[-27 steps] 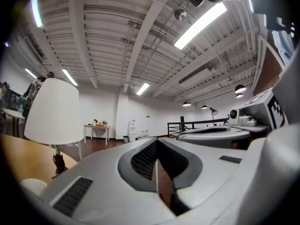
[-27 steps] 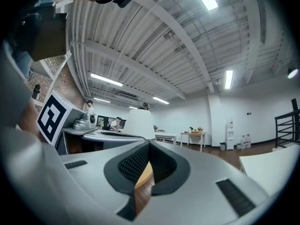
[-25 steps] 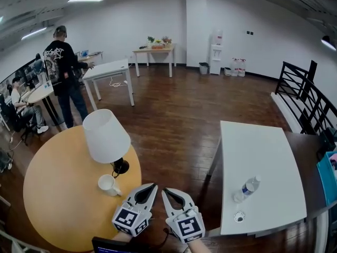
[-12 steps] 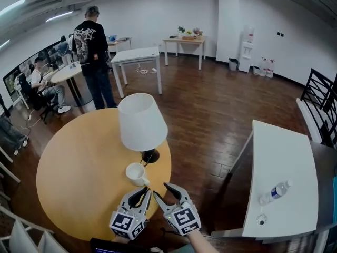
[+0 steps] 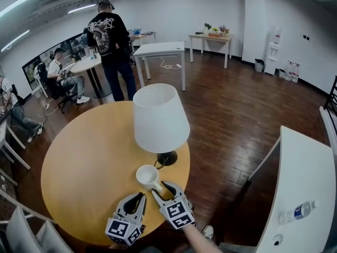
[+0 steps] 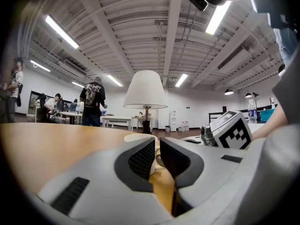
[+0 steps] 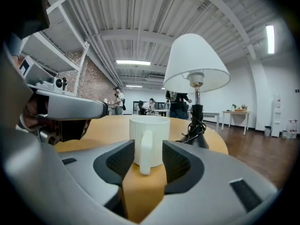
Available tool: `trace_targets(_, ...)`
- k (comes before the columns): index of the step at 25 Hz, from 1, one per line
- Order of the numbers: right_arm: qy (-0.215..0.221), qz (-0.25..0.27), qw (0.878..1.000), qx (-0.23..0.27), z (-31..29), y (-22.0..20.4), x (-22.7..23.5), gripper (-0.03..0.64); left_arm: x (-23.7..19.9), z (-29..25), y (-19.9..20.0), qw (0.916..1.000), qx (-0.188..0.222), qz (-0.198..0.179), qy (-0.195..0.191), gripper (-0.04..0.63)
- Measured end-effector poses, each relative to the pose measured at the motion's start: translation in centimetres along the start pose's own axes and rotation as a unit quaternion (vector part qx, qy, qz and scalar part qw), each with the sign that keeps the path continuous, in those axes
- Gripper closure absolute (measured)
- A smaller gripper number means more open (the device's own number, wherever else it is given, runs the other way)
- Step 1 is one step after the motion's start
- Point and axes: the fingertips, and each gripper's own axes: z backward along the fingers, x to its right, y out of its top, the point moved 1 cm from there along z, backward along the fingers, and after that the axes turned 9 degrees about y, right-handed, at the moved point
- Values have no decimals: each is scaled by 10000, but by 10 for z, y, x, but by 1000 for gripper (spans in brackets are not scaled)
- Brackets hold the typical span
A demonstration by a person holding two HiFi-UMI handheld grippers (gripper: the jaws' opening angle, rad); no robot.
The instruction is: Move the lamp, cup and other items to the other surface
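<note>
R claw (image 5: 159,187), just opened, straddles handle of white ribbed cup (image 7: 149,135) on round yellow bench (image 5: 79,157), near white-shade lamp (image 5: 159,117). L claw (image 5: 135,198) barely parted, empty. Likely cup pickup; next needs firm, square pinch.

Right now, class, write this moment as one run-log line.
right gripper: jaws just opened, astride handle of cup, not gripping | left gripper: jaws slightly apart, empty | cup, lamp: on round table

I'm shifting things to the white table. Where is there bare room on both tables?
The round table is bare left of the lamp and cup, out to its rim. It is crowded near its right edge, where the cup sits close to the lamp's base. The white table is bare beyond the bottle.
</note>
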Motion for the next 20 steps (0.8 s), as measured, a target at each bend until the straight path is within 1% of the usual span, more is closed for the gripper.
trace_targets(1, 20, 27, 10000, 9, -2, -2, -1, 471, -2, 1, -3, 10000, -20, -13, 29, 551)
trace_targets(2, 24, 45, 10000, 28, -4, -3, -2, 536, -5, 2, -4, 10000, -36, -12, 63, 551)
trace_targets(3, 17, 36, 10000, 48, -4, -3, -2, 572, -7, 3, -5, 9999, -46, -5, 93, 551)
trace_targets(6, 22, -20, 9999, 112, -2, -1, -1, 577, -10, 2, -6, 9999, -63, -1, 111, 551)
trace_targets(9, 7, 12, 9995, 323, 5, 5, -4, 581, -7, 2, -9, 9999, -106, -9, 32, 551)
trace_targets(12, -71, 36, 9984, 554, 7, 10, -5, 583, -4, -1, -12, 9999, -142, -45, -79, 551)
trace_targets(20, -329, -186, 9961, 800, 19, 26, -9, 583, 0, -4, -9, 9992, -187, -106, -325, 551)
